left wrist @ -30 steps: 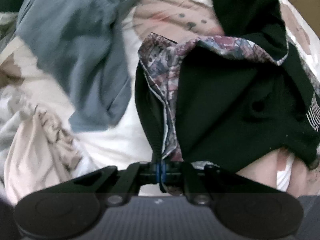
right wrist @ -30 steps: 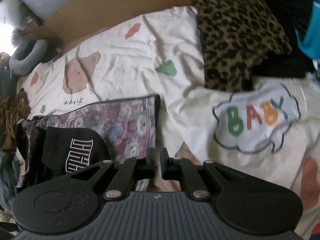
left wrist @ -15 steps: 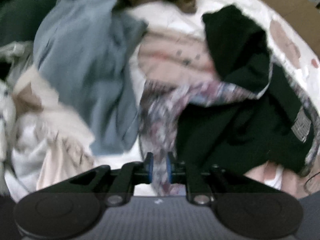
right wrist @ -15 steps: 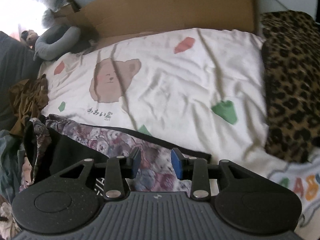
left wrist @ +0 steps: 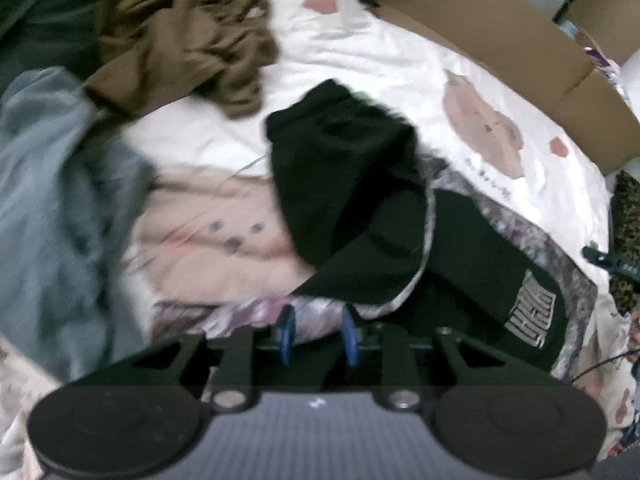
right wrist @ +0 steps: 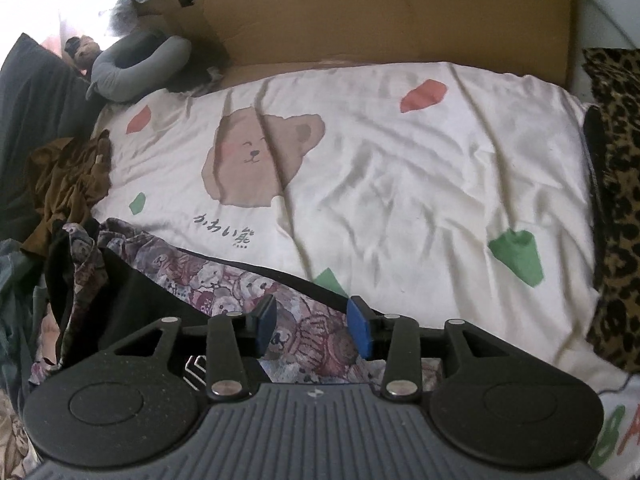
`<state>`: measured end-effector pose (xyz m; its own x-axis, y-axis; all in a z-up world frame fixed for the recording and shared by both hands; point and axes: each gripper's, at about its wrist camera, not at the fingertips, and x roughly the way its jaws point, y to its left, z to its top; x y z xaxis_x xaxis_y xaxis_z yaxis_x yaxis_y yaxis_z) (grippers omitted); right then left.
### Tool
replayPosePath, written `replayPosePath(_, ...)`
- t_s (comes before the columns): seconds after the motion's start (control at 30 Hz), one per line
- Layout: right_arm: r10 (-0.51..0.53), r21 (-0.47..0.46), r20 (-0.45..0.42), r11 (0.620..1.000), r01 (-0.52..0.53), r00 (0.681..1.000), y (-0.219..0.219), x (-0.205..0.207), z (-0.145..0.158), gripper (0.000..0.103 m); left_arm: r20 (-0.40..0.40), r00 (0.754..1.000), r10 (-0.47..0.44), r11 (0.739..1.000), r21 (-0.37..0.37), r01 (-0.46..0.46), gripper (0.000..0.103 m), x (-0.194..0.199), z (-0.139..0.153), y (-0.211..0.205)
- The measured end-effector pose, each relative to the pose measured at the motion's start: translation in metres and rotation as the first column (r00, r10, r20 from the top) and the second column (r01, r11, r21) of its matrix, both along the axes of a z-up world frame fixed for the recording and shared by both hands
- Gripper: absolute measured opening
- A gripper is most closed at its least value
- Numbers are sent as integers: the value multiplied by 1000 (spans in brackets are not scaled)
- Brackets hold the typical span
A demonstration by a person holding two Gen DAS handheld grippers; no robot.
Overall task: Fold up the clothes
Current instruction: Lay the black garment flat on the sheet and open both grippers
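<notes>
While lying crumpled, black bear-print-lined jacket (right wrist: 168, 280) runs diagonally across bear-print bedsheet (right wrist: 400, 168), cardboard (right wrist: 400, 12) behind, left gripper (left wrist: 318, 334) and right gripper (right wrist: 312, 324) fingers just parted, gripping nothing.

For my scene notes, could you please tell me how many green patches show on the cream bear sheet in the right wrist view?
3: one small green patch left of the bear print, one large at right, one beside the black-edged bear-print garment, which may hide more.

A home bedroom: a bed under a cream bear-print sheet (right wrist: 400, 184), loose clothes (left wrist: 180, 40) heaped at its left, a grey neck pillow (right wrist: 136, 68) and flattened cardboard (right wrist: 380, 12) along the far side.
</notes>
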<state>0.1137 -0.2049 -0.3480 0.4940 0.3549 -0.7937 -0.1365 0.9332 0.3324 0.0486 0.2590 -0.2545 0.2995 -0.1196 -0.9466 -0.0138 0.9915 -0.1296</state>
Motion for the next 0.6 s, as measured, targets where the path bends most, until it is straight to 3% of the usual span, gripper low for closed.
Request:
replayPosePath(0.37, 158, -20, 17, 987, -158, 987, 32, 39, -24, 46, 59, 994, -96, 995, -29, 98, 39, 39, -37, -59)
replayPosePath(0.5, 193, -8, 27, 981, -193, 981, 47, 54, -28, 46, 73, 989, -130, 991, -29, 132, 49, 46, -48, -74)
replayPosePath(0.6, 219, -4, 33, 976, -219, 975, 59, 61, -29, 46, 69, 990, -119, 992, -44, 122, 50, 51, -54, -81)
